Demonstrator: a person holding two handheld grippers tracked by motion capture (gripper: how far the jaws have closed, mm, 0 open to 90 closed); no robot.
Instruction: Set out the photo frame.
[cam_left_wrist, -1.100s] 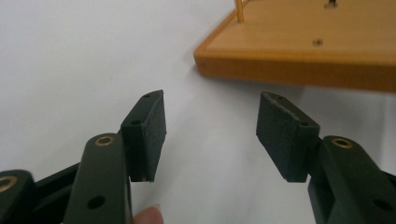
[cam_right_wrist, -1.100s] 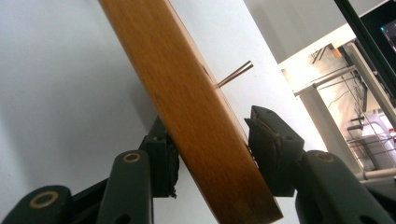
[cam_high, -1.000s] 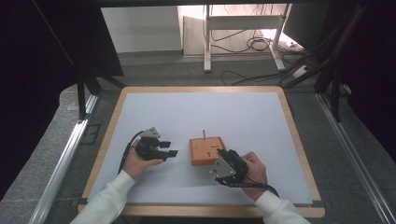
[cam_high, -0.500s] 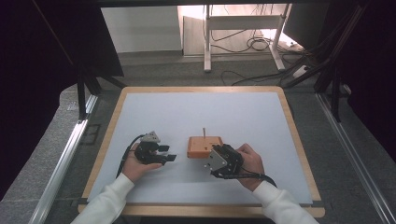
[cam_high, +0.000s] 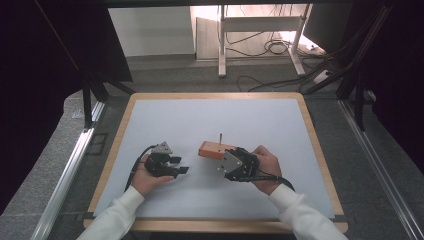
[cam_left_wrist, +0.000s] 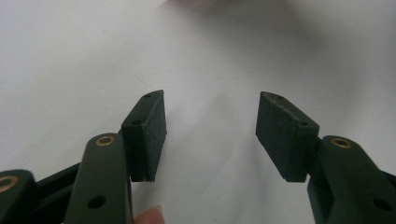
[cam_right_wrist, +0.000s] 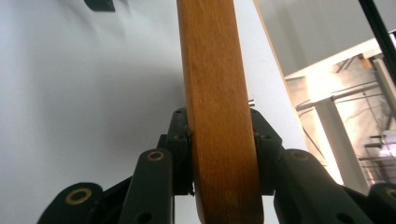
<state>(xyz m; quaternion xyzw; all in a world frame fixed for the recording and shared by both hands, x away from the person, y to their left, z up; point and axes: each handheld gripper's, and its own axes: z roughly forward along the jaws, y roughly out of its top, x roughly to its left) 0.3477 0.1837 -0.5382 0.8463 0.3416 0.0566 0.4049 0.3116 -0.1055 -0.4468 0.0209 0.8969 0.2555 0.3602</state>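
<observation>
High view: flat orange-brown wooden block (cam_high: 214, 150) with a thin upright metal pin (cam_high: 220, 138), raised at one end over the white table mat (cam_high: 210, 120), near the middle front; right gripper (cam_high: 231, 161) clamped on its near edge, jaws having just closed onto it. Left gripper (cam_high: 181, 167) well apart.

Left gripper view: pads (cam_left_wrist: 152, 133) apart over bare mat.

Right gripper view: jaws pressed against both faces of the block (cam_right_wrist: 217, 93).

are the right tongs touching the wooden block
Touching. In the right gripper view the right tongs have both pads pressed flat against the sides of the wooden block, with no gap on either side.
</observation>
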